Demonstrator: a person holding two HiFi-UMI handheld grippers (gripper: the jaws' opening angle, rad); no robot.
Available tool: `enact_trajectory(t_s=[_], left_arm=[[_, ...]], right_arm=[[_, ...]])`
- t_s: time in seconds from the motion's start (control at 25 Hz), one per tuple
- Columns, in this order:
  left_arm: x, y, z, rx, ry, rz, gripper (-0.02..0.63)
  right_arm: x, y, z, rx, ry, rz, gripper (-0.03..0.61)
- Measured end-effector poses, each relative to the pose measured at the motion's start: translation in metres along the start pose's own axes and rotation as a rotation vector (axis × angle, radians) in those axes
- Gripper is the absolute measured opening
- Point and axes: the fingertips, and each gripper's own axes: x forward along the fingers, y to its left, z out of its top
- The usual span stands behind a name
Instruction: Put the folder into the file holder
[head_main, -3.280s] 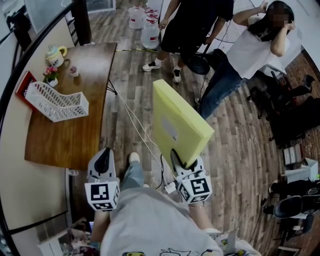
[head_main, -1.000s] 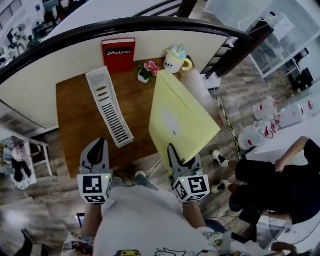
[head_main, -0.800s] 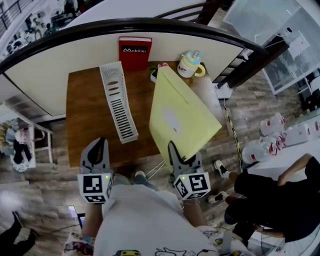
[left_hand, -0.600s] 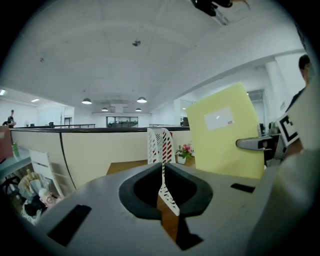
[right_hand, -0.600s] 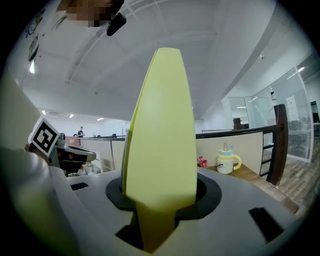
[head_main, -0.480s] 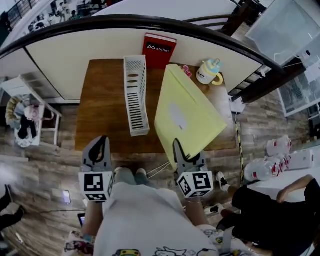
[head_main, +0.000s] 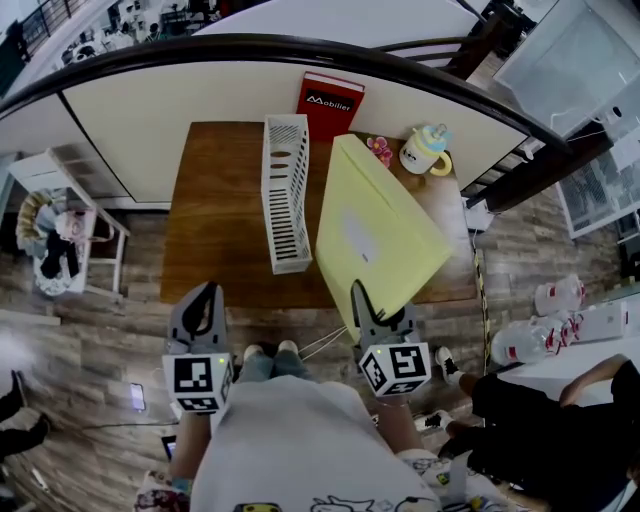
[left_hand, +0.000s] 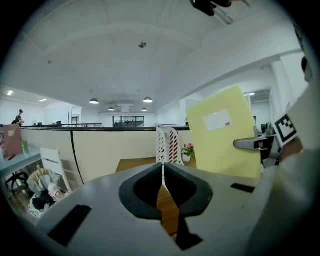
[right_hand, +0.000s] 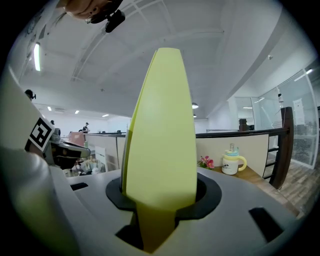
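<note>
A thick yellow folder (head_main: 378, 235) with a white label stands upright in my right gripper (head_main: 372, 308), which is shut on its lower edge. In the right gripper view the folder (right_hand: 161, 130) fills the gap between the black pads. A white slotted file holder (head_main: 286, 190) lies on the brown table (head_main: 222, 220), left of the folder and ahead of my left gripper (head_main: 203, 305). That gripper is shut with nothing in it, held off the table's near edge. From the left gripper view the file holder (left_hand: 168, 145) stands straight ahead and the folder (left_hand: 223, 131) is to the right.
A red book (head_main: 329, 100) leans on the low wall behind the table. A small flower pot (head_main: 380, 150) and a lidded mug (head_main: 428, 150) stand at the table's far right. A white rack (head_main: 60, 235) is on the floor to the left, and a person sits at the lower right.
The view has swung from the open floor round to the table, which now lies square in front. The folder stays in my right gripper; both grippers sit slightly lower in view.
</note>
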Motion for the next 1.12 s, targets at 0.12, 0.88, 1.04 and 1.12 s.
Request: enact_trajectory(t_s=[0.12, 0.88, 1.04, 1.12], left_arm=[[0.002, -0.001, 0.0, 0.001, -0.002, -0.022, 0.015], [-0.005, -0.011, 0.001, -0.025, -0.023, -0.062, 0.015], [-0.009, -0.008, -0.001, -0.023, -0.023, -0.053, 0.015], [-0.009, -0.006, 0.0, -0.022, -0.022, -0.05, 0.015]], right_arm=[[0.001, 0.002, 0.003, -0.007, -0.004, -0.016, 0.155], [0.019, 0.028, 0.051, -0.03, -0.108, 0.01, 0.155], [0.03, 0.042, 0.056, -0.032, -0.122, 0.035, 0.155], [0.037, 0.047, 0.058, -0.029, -0.13, 0.042, 0.155]])
